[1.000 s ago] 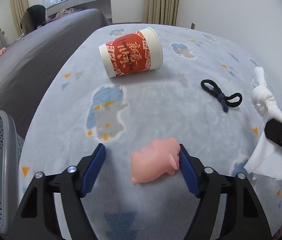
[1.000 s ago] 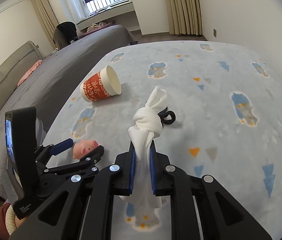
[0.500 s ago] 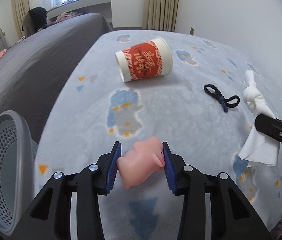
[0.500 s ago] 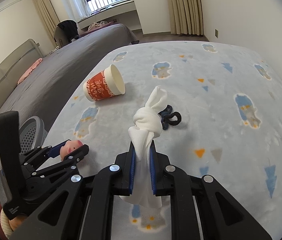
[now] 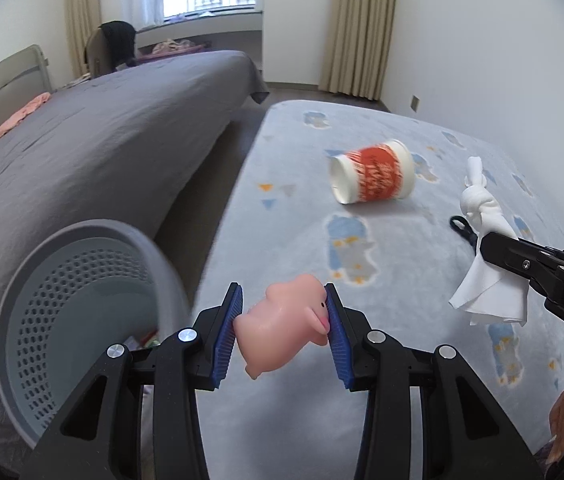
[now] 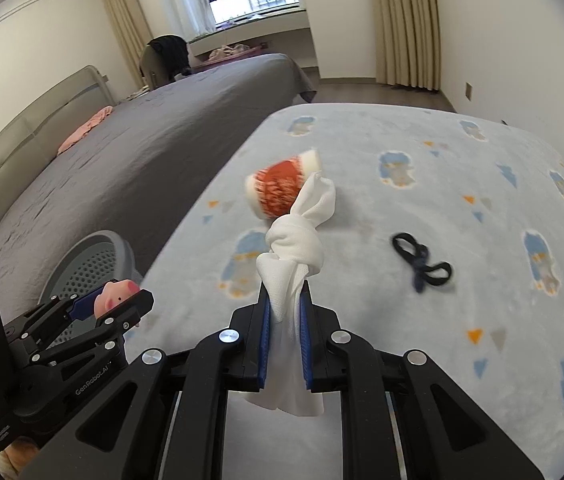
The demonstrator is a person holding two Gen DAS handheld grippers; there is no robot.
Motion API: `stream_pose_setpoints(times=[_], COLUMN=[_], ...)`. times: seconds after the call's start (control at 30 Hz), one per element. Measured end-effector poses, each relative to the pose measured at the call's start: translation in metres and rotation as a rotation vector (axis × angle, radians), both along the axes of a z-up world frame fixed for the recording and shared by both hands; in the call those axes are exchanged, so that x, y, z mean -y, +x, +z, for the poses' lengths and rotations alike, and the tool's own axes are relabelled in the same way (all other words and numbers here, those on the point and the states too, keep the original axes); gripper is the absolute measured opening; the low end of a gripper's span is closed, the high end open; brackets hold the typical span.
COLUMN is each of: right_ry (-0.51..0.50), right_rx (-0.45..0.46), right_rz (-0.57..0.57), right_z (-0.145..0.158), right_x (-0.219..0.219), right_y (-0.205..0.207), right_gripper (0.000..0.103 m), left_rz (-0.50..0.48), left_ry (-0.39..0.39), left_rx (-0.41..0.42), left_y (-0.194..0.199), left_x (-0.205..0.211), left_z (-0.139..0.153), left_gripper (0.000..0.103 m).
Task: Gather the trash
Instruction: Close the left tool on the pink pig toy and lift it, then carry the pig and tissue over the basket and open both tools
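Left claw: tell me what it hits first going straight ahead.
Probably the blue carpet. The left claw, shut on the pink pig toy, points past the bin, short of the cup; depth unclear.

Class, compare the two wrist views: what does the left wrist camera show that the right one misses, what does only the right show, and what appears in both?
Only left: inside the grey bin, scraps at its bottom. Only right: the whole black hair tie; left view half hides it. Both: pink pig toy clamped in the left gripper, knotted white cloth in the right gripper, tipped paper cup, blue rug, grey bed.
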State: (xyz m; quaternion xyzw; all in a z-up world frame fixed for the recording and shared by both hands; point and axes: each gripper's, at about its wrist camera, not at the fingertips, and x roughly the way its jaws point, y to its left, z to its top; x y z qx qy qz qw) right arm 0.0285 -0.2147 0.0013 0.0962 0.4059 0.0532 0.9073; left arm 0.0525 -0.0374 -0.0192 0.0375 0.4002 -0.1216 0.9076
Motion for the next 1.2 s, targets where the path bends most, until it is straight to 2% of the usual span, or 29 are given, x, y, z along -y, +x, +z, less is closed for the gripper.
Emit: stream_pose_setpoints(times=[0.2, 0.53, 0.83, 1.2], right_ry=[0.025, 0.044, 0.037, 0.025], right_rx=[0.022, 0.020, -0.043, -0.081], right_rz=[0.080, 0.248, 0.373, 0.437], right_z=[0.013, 0.021, 0.004, -0.014], right_x=[-0.048, -0.133, -0.189, -0.218], right_y=[0.014, 0.031, 0.037, 0.047], right_gripper=[0.013, 0.013, 0.013, 0.013], left_rz=[0.062, 0.194, 0.305, 0.337], left_ry=[-0.015, 0.033, 0.052, 0.065], left_rx=[0.025, 0.041, 0.010, -0.018], left_y=[-0.005, -0.012, -0.003, -0.005], left_x=[-0.040, -0.118, -0.173, -0.198], left_z=[0.016, 0.030, 0.015, 0.000], left_gripper=[0.040, 0.040, 0.040, 0.041])
